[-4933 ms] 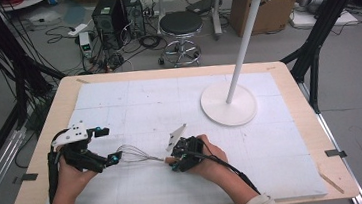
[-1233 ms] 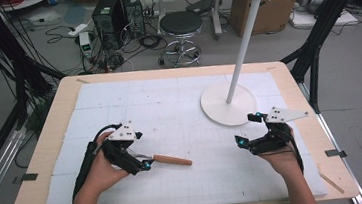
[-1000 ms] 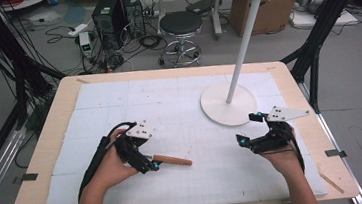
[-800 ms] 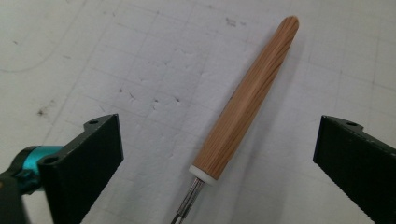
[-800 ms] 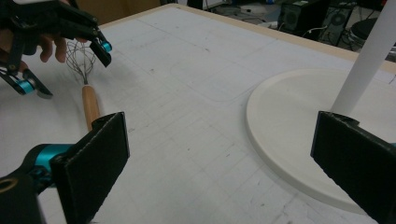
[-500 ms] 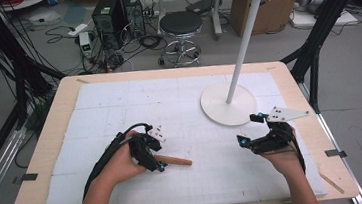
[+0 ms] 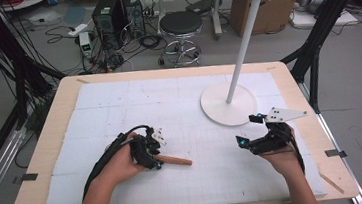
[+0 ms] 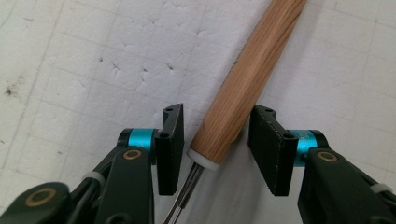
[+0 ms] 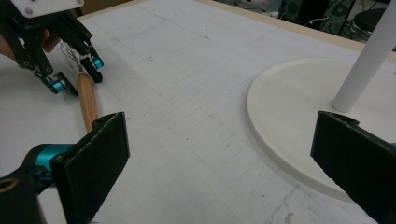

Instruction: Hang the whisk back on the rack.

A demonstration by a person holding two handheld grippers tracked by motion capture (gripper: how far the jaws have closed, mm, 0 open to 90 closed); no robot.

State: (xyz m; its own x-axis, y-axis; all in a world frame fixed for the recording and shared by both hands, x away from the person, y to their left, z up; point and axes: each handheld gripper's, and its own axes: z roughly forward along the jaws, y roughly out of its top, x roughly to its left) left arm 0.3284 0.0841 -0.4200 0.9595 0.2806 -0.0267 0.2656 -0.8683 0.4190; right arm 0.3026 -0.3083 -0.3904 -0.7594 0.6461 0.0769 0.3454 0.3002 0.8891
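A whisk with a wooden handle [image 7: 174,160] lies on the white mat, its wires under my left hand. My left gripper [image 7: 153,157] points down over the wire end of the handle [image 8: 233,93]. Its jaws have just been closing and now stand either side of the wood, with a thin gap on one side. In the left gripper view the left gripper [image 8: 218,112] shows the white collar and the wires [image 8: 187,196] between its pads. My right gripper [image 7: 248,129] hovers wide open at the right, nothing between its fingers. The right gripper view has that gripper [image 9: 224,154] facing the handle [image 9: 86,100].
A white stand with a round base [image 7: 229,110] and a tall pole [image 7: 243,40] topped with hooks stands at the back right, close to my right gripper. The mat [image 7: 119,108] covers most of the wooden table [image 7: 52,144].
My left gripper has slid right and a little down onto the wire end of the handle, and its jaws have narrowed around the wood. The right hand has stayed where it was.
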